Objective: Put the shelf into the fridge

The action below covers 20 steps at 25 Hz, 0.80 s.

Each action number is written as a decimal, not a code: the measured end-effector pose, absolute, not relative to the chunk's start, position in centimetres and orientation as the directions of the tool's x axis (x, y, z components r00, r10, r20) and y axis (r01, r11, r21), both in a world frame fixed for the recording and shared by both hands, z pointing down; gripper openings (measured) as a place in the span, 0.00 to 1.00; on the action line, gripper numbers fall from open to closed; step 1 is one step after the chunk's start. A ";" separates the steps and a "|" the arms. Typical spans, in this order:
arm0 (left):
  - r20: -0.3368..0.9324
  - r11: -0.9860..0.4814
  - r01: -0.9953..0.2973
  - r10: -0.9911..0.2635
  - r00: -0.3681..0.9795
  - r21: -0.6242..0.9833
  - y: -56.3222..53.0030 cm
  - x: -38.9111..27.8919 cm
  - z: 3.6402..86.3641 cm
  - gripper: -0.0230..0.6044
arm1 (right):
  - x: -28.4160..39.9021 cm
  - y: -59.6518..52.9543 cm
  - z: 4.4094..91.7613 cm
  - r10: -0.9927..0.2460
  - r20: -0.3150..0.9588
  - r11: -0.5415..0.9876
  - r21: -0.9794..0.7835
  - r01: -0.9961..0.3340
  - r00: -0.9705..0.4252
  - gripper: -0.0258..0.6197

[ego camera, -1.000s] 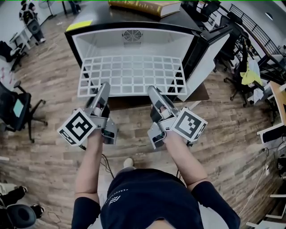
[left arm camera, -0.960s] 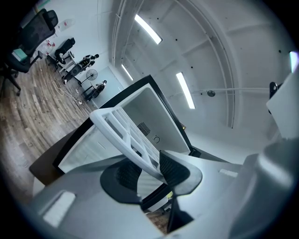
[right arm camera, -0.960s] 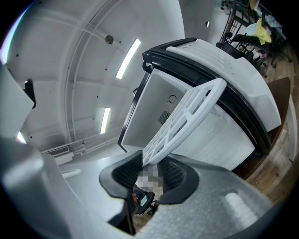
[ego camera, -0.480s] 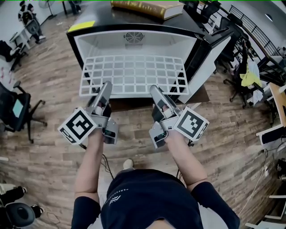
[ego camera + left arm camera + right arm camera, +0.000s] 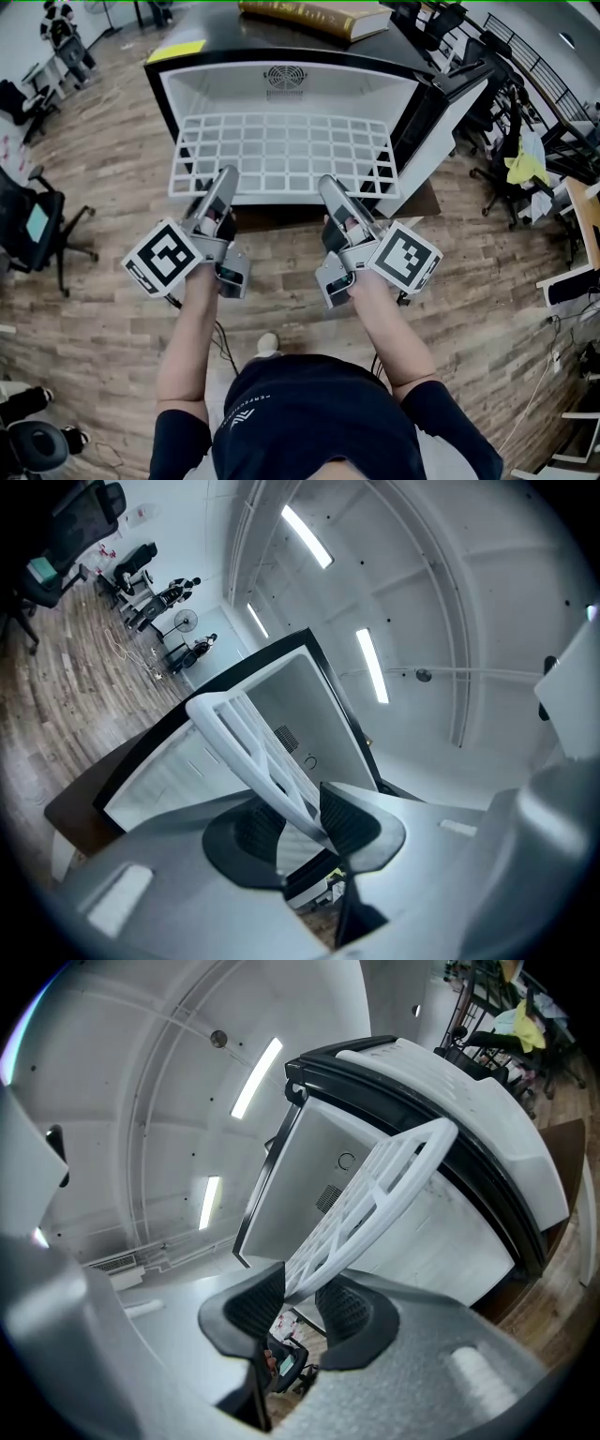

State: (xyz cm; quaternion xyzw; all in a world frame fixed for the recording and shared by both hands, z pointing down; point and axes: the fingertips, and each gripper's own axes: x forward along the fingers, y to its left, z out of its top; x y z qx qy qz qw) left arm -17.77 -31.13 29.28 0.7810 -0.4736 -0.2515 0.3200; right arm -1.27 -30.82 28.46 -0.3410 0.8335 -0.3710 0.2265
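Observation:
A white grid shelf (image 5: 281,155) lies level in the mouth of a small black fridge (image 5: 161,89) with a white inside, its near edge sticking out towards me. My left gripper (image 5: 225,180) is shut on the near edge at the left, and my right gripper (image 5: 330,186) grips it at the right. In the left gripper view the shelf (image 5: 244,738) runs out from between the pads of the left gripper (image 5: 300,822). In the right gripper view the shelf rim (image 5: 375,1194) sits between the pads of the right gripper (image 5: 300,1302). Those jaws have just been opening a little, with the rim still touching both pads.
The fridge door (image 5: 441,122) hangs open at the right. A thick book (image 5: 309,14) and a yellow note (image 5: 178,52) lie on the fridge top. A vent (image 5: 281,75) sits in the back wall. Office chairs (image 5: 37,230) stand at the left, desks at the right.

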 end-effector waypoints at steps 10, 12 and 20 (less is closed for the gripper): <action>-0.135 -0.369 -0.506 -0.888 0.439 0.780 -31.3 -17.1 29.4 0.20 | -1.3 -31.2 29.1 -0.741 -0.125 0.477 -0.790 -0.386 -0.660 0.18; -0.096 -0.338 -0.559 -0.904 0.417 0.757 -31.2 -17.7 30.0 0.21 | -1.1 -31.2 29.3 -0.743 -0.116 0.478 -0.781 -0.402 -0.659 0.18; -0.121 -0.347 -0.528 -0.902 0.415 0.775 -31.1 -17.4 30.0 0.20 | -1.2 -31.1 29.3 -0.735 -0.123 0.486 -0.782 -0.391 -0.667 0.19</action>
